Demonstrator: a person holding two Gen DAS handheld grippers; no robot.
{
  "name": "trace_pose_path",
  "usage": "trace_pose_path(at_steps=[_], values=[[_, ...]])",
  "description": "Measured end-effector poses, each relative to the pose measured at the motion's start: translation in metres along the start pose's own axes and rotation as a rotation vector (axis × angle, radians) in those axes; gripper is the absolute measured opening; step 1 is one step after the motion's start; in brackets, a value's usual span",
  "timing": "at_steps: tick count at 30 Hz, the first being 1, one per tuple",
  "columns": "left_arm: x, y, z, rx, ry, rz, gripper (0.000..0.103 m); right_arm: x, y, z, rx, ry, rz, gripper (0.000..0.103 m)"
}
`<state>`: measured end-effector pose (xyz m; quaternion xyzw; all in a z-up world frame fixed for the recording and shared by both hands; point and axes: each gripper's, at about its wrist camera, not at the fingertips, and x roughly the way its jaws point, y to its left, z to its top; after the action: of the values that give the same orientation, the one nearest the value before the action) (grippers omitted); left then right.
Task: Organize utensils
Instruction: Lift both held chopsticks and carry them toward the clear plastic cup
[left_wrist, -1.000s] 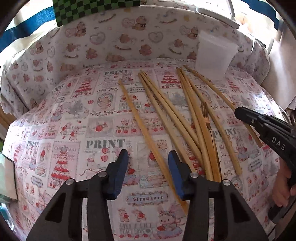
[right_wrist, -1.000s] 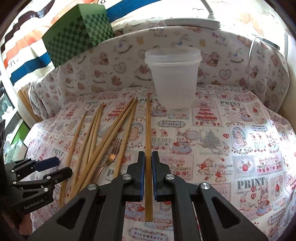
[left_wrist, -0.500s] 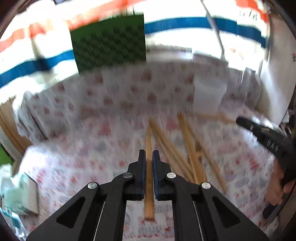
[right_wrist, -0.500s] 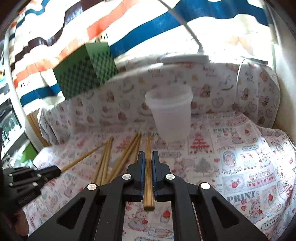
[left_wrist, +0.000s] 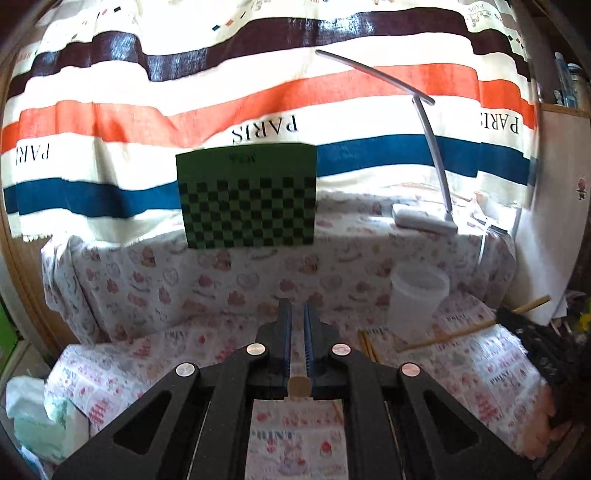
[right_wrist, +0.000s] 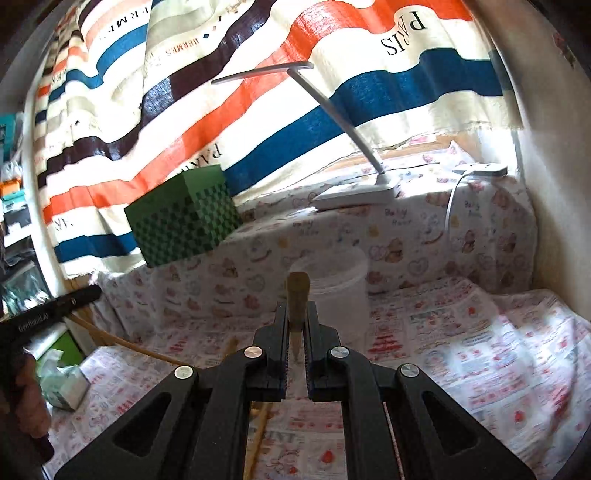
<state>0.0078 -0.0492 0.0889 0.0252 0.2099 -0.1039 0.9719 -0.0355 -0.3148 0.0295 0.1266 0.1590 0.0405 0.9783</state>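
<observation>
A wooden chopstick (left_wrist: 300, 386) is being clamped in the left tool (left_wrist: 297, 334), whose jaws have just been closing on it. Another chopstick (right_wrist: 297, 295) is being gripped by the right tool (right_wrist: 296, 334), before the plastic cup (right_wrist: 340, 291) on the worktop (right_wrist: 461, 343).

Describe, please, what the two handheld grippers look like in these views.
Both grippers, left and right, are matte black plastic with cut-out triangular arms, round silver screws and blue ribbed finger pads. White lettering marks the side of the left one's body. No cables or sleeves show.
</observation>
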Motion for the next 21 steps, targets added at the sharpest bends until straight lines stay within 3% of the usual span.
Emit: trace_pose_path(at_steps=[8,13,15,18,21], values=[[0.004,-0.011,0.036,0.025,-0.04,-0.018,0.005,-0.009,0.02,0.031,-0.038,0.009,0.081,0.008],[0.004,-0.025,0.064,0.062,-0.042,-0.067,0.005,-0.004,0.031,0.062,-0.008,0.099,0.144,0.008],[0.003,-0.03,0.074,0.06,-0.058,-0.089,0.005,0.0,0.038,0.076,-0.062,0.11,0.087,0.008],[0.003,-0.04,0.09,0.043,-0.109,-0.128,0.005,0.003,0.043,0.096,-0.113,0.055,-0.005,0.008],[0.009,-0.052,0.109,0.019,-0.136,-0.167,0.005,0.015,0.037,0.117,-0.07,0.037,-0.057,0.008]])
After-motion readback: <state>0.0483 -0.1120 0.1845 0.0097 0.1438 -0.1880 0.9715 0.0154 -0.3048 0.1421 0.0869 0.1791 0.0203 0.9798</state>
